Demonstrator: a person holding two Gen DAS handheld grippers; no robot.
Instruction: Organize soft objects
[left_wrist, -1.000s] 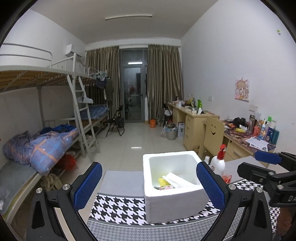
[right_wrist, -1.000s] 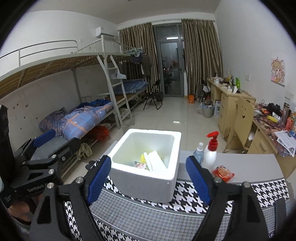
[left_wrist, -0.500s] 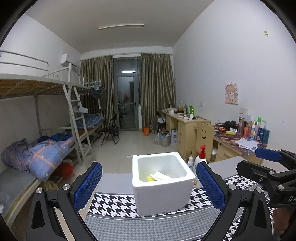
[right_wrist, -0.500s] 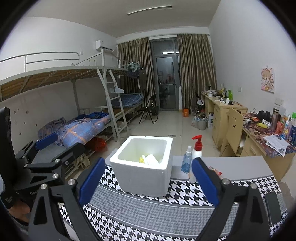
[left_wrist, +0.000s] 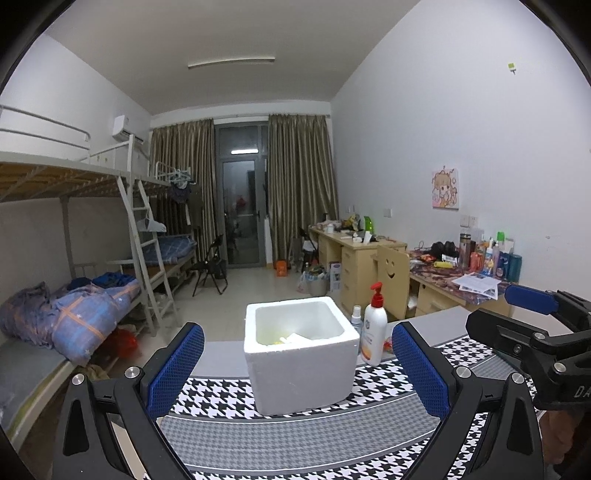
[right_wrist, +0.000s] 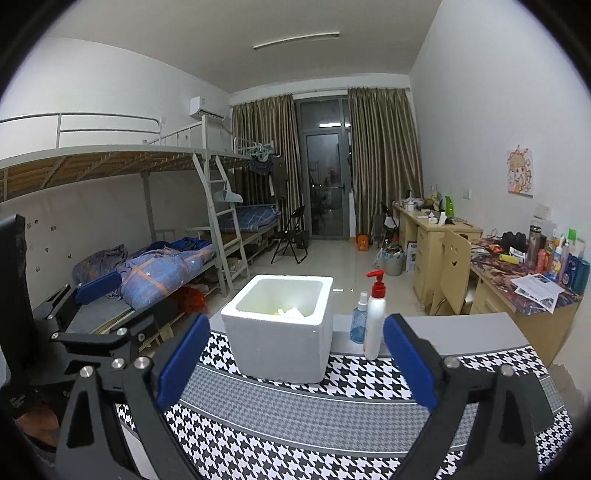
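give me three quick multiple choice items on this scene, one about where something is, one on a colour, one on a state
1. Where does the pump bottle stand relative to the foam box?
A. inside it
B. beside it on the table
C. on the floor

2. What colour is the pump bottle's top?
A. red
B. green
C. black

3. How is the right gripper?
A. shut on the box
B. shut on a bottle
C. open, holding nothing

Answers:
1 B: the pump bottle stands just right of the foam box.
2 A: its pump head is red.
3 C: the right gripper has its pads wide apart with nothing between them.
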